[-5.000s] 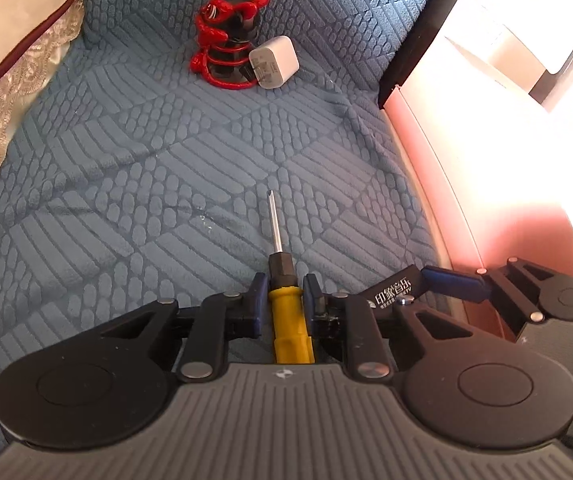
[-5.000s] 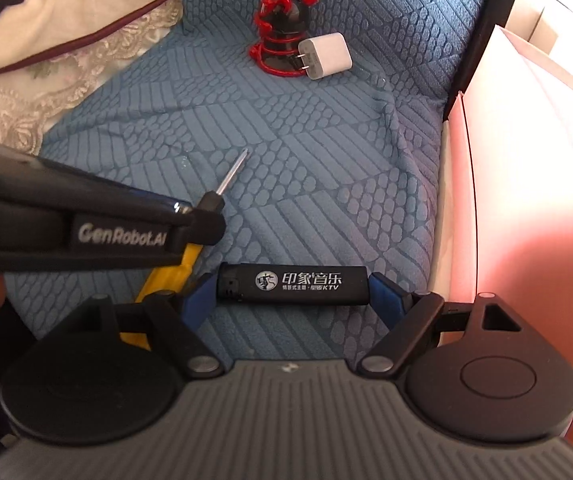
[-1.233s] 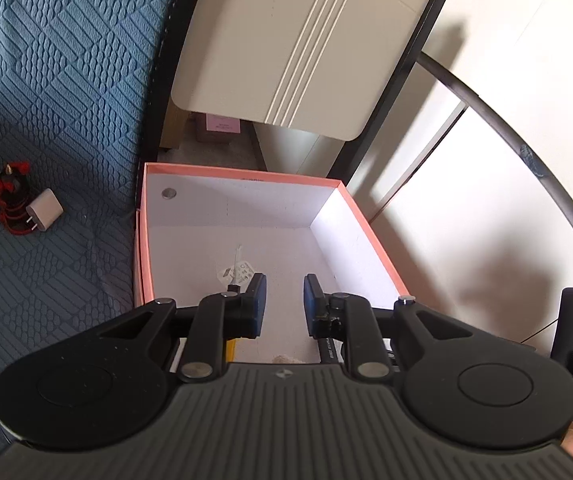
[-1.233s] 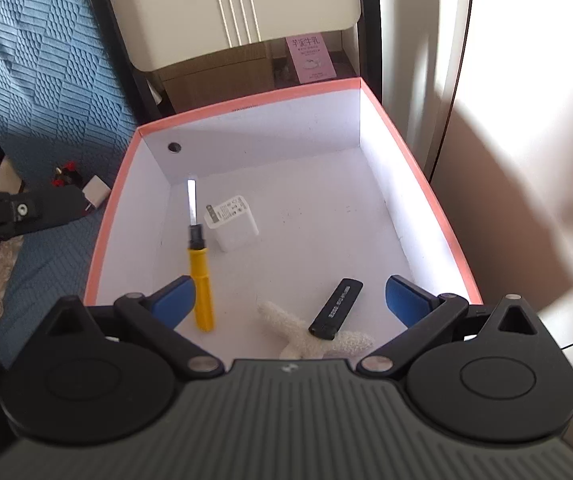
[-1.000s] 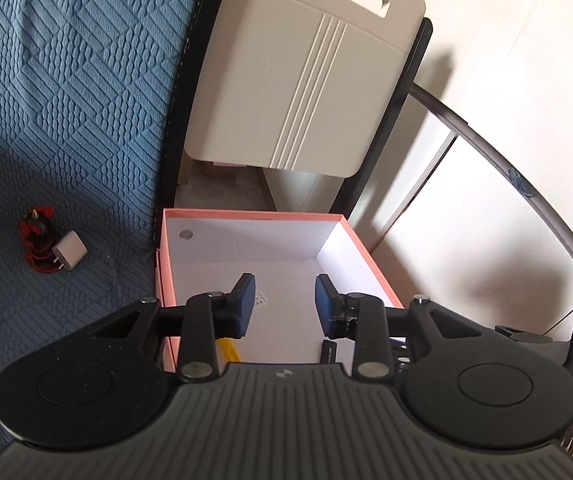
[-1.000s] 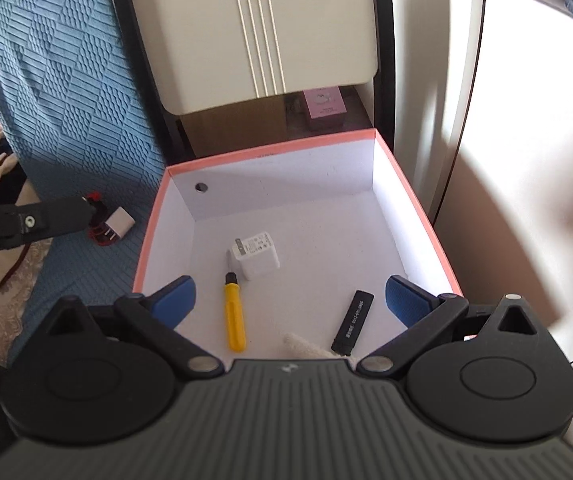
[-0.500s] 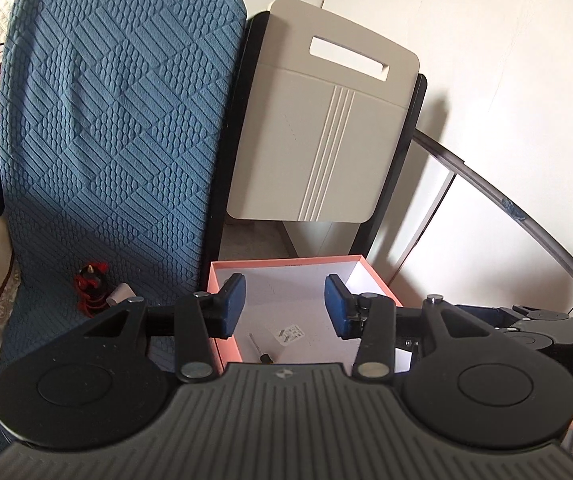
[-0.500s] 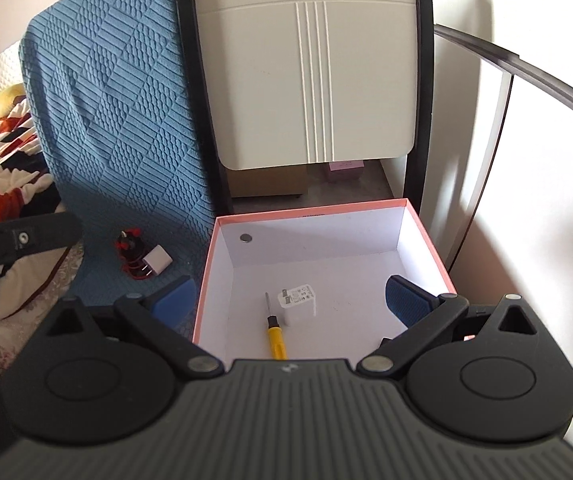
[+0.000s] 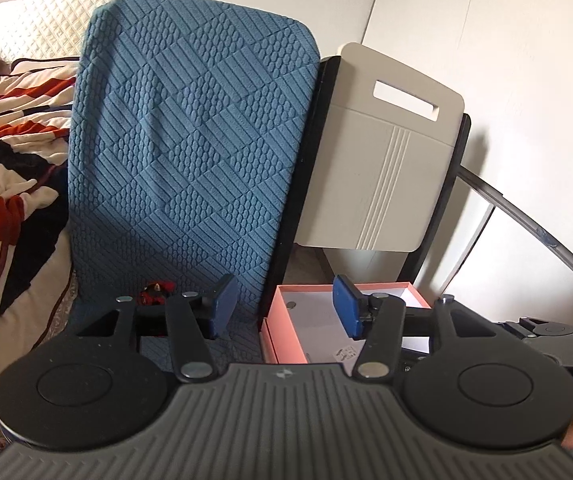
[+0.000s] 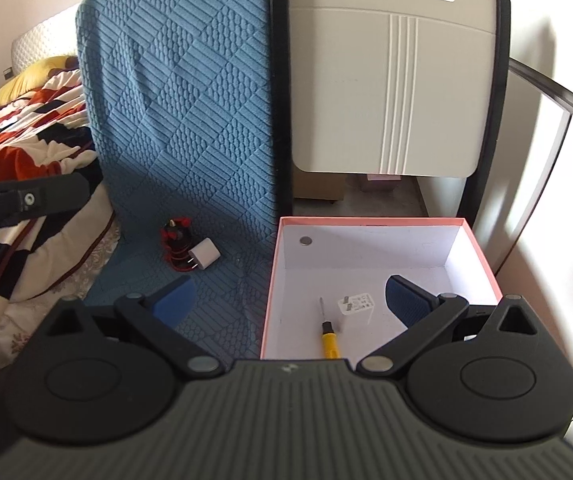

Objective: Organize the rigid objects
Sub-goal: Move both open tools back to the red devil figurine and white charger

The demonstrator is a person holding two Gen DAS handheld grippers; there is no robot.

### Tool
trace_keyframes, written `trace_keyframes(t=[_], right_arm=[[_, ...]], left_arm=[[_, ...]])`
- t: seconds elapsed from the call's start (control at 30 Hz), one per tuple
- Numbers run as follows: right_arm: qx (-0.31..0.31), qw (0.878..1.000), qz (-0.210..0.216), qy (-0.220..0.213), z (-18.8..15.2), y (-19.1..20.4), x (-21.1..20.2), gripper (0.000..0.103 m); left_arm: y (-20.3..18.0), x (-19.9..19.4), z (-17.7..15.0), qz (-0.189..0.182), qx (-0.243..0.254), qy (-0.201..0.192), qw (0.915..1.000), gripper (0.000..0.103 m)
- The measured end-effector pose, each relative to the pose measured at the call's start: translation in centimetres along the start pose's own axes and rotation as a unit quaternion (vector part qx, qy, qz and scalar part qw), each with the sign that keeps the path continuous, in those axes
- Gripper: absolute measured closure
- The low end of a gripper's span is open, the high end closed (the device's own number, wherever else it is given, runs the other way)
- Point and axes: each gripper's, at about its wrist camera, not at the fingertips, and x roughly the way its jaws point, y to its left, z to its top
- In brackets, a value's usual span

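A pink box with a white inside stands beside the blue seat; in it lie a yellow screwdriver and a white charger. On the blue cushion sit a red-and-black figure and a second white charger. My right gripper hangs open and empty above the box's near left corner. My left gripper is raised over the box's left wall, its jaws opening with nothing between them. The red figure peeks out behind its left finger.
A beige panel with a handle slot leans behind the box. A patterned blanket lies on a bed to the left. White wall and a dark curved rail are on the right. The left gripper's body shows at the right wrist view's left edge.
Both grippers have pulled back and up from the box, which now looks smaller and lower. The left jaws have widened. The black stick in the box has dropped out of sight.
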Motion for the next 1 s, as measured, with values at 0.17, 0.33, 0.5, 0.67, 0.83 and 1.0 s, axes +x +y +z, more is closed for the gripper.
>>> trace_keyframes(t=[0.17,0.33,0.5,0.67,0.83,1.0], right_arm=[[-0.007,1.0,0.015,-0.007,-0.7,2.0,1.0,0.0],[-0.019,1.0,0.022,0.007,-2.6,3.5,2.6,0.0],[-0.012,0.999,0.032,0.01,-4.5,4.4,3.9,0.0],[-0.017,0.999,0.041,0.005,-6.0,5.7,4.5,0.0],[-0.036,0.998,0.044,0.008,-7.5,6.8,4.5,0.0],[-0.002,0.999,0.045,0.014,-9.4,6.6,5.4,0.0]], left_arm=[[2.1,-0.3,-1.4,0.022,-0.002,-0.004,0.9997,0.042],[4.1,-0.1,-3.2,0.052,-0.006,-0.003,0.9986,0.041],[5.4,0.2,-5.0,0.059,-0.01,-0.009,0.9982,0.041],[5.7,1.0,-6.9,0.059,-0.006,0.001,0.9982,0.041],[6.3,1.9,-8.5,0.054,-0.005,0.015,0.9984,0.041],[7.7,2.4,-10.3,0.056,-0.001,0.035,0.9978,0.041]])
